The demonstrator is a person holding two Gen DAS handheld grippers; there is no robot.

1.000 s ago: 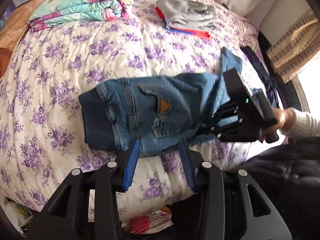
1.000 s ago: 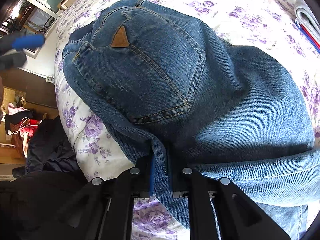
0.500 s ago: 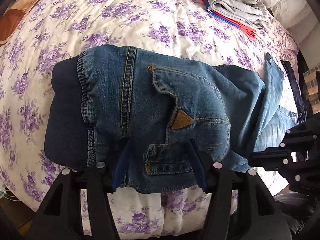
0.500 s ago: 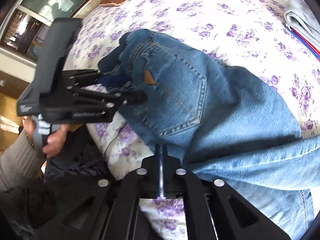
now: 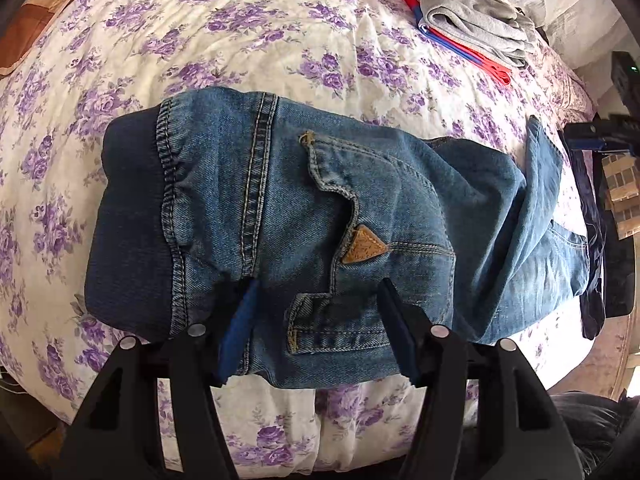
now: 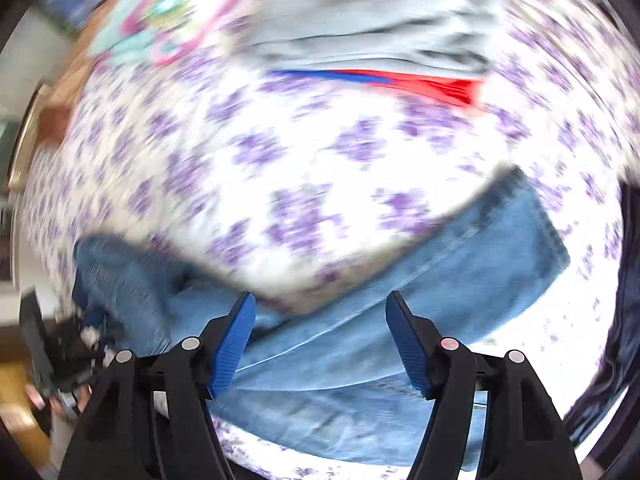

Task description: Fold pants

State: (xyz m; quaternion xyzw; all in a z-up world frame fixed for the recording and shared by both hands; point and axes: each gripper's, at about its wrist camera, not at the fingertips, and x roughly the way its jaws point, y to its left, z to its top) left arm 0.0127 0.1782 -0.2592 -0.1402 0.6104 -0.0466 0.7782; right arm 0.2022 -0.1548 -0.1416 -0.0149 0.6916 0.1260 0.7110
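Note:
Blue jeans [image 5: 304, 216] lie on a bed with a purple-flowered quilt [image 5: 240, 48], waistband at the left, back pocket with a tan triangle patch up, legs running right. My left gripper [image 5: 316, 304] is open, its blue pads over the near edge of the jeans by the pocket. My right gripper [image 6: 320, 320] is open and empty above a lighter jean leg [image 6: 420, 280]; that view is motion-blurred. The right gripper also shows at the far right edge of the left wrist view [image 5: 600, 142].
A folded grey garment on red and blue cloth [image 5: 472, 20] lies at the back right of the bed; it also shows in the right wrist view [image 6: 380, 32]. A folded floral blanket [image 6: 168, 12] sits at the back. Dark clothing [image 5: 592, 248] hangs at the bed's right edge.
My right gripper let go of the jeans, opened, and swung away to the right toward the legs. My left gripper came in closer over the pocket end of the jeans, still open.

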